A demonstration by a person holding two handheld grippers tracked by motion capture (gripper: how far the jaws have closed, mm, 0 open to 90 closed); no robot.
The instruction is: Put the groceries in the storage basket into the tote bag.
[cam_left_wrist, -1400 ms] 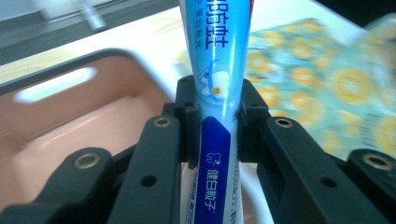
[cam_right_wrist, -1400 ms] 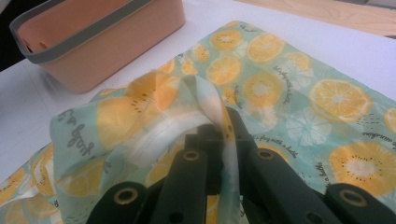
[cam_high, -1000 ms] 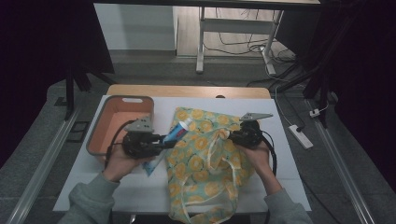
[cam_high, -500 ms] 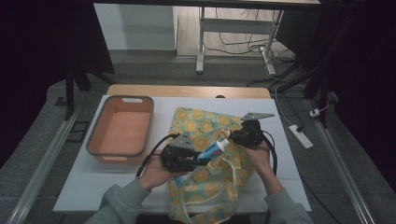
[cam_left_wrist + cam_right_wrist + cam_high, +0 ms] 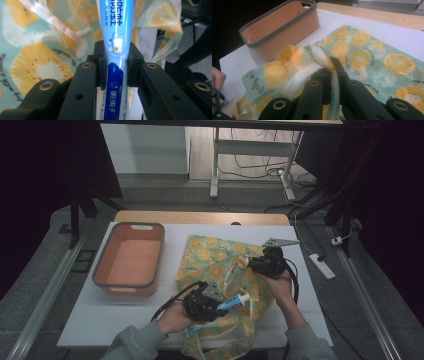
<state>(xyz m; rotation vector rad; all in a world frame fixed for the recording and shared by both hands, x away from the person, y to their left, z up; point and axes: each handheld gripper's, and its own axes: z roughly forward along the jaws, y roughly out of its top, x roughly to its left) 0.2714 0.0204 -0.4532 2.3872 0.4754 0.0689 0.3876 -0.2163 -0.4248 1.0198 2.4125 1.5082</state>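
Note:
A fabric bag printed with orange slices (image 5: pixel 215 265) lies on the white table. My right gripper (image 5: pixel 248 264) is shut on a bunched edge of the bag (image 5: pixel 294 62) and holds it lifted. A blue and white toothpaste tube (image 5: pixel 235 302) sits between the jaws of my left gripper (image 5: pixel 220 306), which is shut on it at the bag's near edge, its cap pointing right. In the left gripper view the tube (image 5: pixel 117 42) runs up between the pads over the bag fabric (image 5: pixel 37 50).
An orange bin with a grey rim (image 5: pixel 131 257) stands empty on the table's left half, also seen from the right gripper view (image 5: pixel 279 27). A power strip (image 5: pixel 321 266) lies on the floor to the right. A wooden strip (image 5: pixel 200 217) edges the table's far side.
My left gripper carried the toothpaste tube from beside the orange bin rightward and nearer to the person, down to the bag's near edge. The right gripper stayed put, holding the bag.

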